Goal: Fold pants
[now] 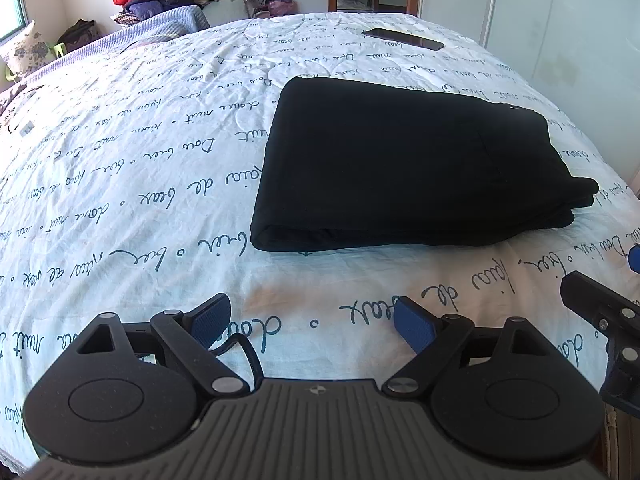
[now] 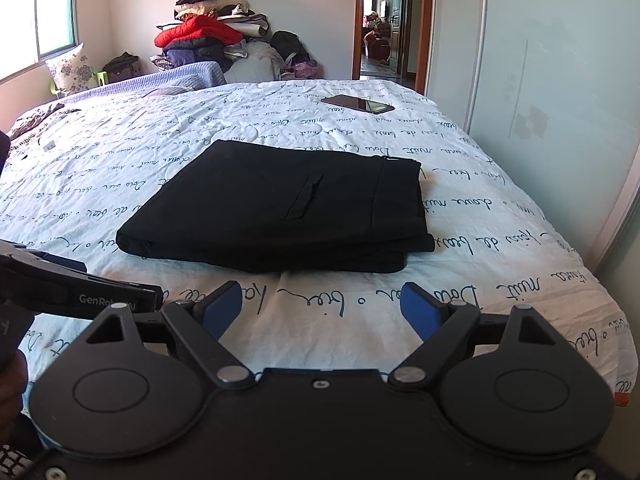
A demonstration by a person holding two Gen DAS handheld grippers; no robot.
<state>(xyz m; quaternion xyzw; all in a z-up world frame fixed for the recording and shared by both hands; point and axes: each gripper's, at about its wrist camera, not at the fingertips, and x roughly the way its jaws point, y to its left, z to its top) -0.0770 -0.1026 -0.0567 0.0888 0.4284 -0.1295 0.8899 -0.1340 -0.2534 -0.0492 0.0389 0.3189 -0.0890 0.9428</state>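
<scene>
Black pants [image 1: 404, 168] lie folded into a flat stacked rectangle on the white bedspread with script print [image 1: 140, 168]. In the right wrist view the pants [image 2: 280, 212] show a back pocket slit and the waistband on the right side. My left gripper [image 1: 314, 326] is open and empty, held back from the near edge of the pants. My right gripper [image 2: 322, 312] is open and empty, also just short of the pants' near edge. The right gripper's body shows at the right edge of the left wrist view [image 1: 604, 312].
A dark phone [image 1: 404, 39] lies on the far part of the bed, also seen in the right wrist view [image 2: 358, 104]. A pile of clothes [image 2: 208, 36] and a pillow [image 2: 70, 68] stand beyond the bed. A wardrobe door [image 2: 552, 80] runs along the right.
</scene>
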